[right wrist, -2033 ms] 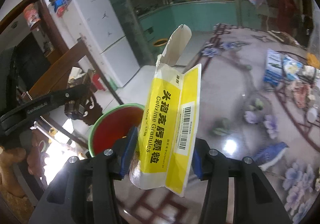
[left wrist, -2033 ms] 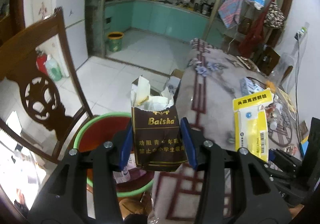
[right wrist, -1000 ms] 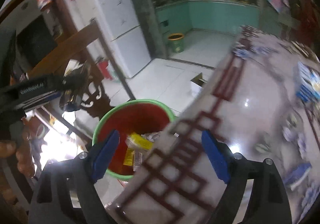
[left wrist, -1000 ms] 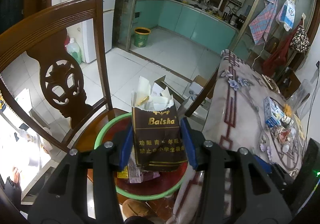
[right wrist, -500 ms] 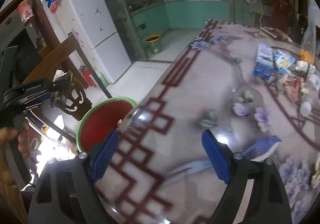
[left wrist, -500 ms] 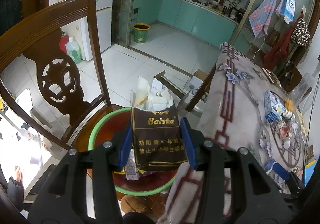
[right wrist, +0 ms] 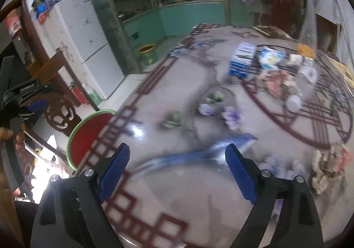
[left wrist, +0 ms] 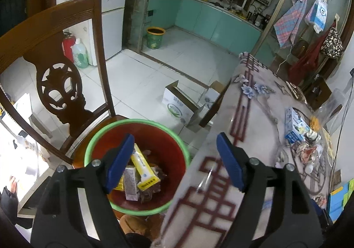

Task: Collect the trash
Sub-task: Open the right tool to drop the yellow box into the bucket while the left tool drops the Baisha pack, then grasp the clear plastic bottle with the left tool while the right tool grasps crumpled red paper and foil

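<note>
trash bin (left wrist: pixel 141 124): red inside, green rim, sits on the seat of a wooden chair (left wrist: pixel 50 64), just beside the table's near-left edge. contents visible in left wrist view: yellow medicine box (left wrist: pixel 145 167) lying tilted on top, a grey-white carton (left wrist: pixel 131 181) beside it, brown wrappers (left wrist: pixel 152 183) underneath. in the right wrist view the bin (right wrist: pixel 88 135) shows only partly, cut off by the table edge.

left gripper (left wrist: pixel 176 159): above the bin and the table edge, pointing down at a slant. jaws opening, blue pads wide apart, nothing between them; left pad over the bin's contents, right pad over the table edge.

right gripper (right wrist: pixel 177 166): over the table, jaws opening a touch, pads spread wide, nothing held. view is blurred.

table (right wrist: pixel 177 199): glossy patterned top w/ dark red lattice border and flower print. toward the far-right side, a cluster of items: blue-white box (right wrist: pixel 242 62), second small carton (right wrist: pixel 271 57), crumpled wrappers (right wrist: pixel 276 82), a white round lid (right wrist: pixel 293 102); exact types hard to tell due to blur. more crumpled material (right wrist: pixel 329 168) at the right edge.

surroundings: person's hand (right wrist: pixel 12 137) on the left gripper's handle, seen in right wrist view. open cardboard box (left wrist: pixel 179 104) on tiled floor past the bin. small green bucket (left wrist: pixel 156 37) near the kitchen doorway. fridge (left wrist: pixel 110 4) behind the chair.
</note>
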`<action>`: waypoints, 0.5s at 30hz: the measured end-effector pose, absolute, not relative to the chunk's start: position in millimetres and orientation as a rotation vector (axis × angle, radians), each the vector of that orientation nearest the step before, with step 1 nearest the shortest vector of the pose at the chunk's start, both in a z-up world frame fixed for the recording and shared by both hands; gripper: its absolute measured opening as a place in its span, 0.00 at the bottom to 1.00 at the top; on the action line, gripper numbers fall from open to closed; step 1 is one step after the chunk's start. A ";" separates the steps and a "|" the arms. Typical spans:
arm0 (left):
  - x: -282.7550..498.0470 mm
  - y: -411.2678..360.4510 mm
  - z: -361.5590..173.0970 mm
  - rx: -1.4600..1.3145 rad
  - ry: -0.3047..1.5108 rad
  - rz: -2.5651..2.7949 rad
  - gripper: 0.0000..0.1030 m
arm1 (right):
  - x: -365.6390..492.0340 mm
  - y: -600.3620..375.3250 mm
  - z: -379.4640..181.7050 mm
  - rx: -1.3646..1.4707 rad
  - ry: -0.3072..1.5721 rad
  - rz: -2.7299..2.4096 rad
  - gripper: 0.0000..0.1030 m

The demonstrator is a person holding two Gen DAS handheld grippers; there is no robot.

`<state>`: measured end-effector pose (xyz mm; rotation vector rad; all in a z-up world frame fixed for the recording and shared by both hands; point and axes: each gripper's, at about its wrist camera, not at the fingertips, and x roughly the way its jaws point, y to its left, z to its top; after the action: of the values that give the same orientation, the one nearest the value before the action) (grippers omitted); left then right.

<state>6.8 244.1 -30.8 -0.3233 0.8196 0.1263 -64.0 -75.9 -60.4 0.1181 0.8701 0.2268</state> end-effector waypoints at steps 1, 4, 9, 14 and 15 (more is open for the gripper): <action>7.4 240.6 -30.3 -0.325 0.820 0.121 0.72 | -67.1 -84.8 -59.2 0.129 0.868 0.210 0.83; 9.4 222.3 -26.3 -0.324 0.817 0.082 0.72 | -75.0 -109.2 -58.1 0.146 0.870 0.165 0.83; 12.5 181.1 -16.3 -0.278 0.800 0.004 0.72 | -88.2 -163.7 -53.9 0.190 0.857 0.048 0.83; 18.4 145.9 -9.4 -0.253 0.790 -0.059 0.74 | -106.0 -230.1 -49.2 0.264 0.803 -0.122 0.84; 19.7 142.1 -9.3 -0.249 0.789 -0.063 0.74 | -108.6 -244.9 -51.0 0.287 0.805 -0.154 0.84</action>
<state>19.7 142.1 -9.3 -0.2485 0.7892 -0.0628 -108.6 -244.9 -51.0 0.2866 0.8045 -0.1543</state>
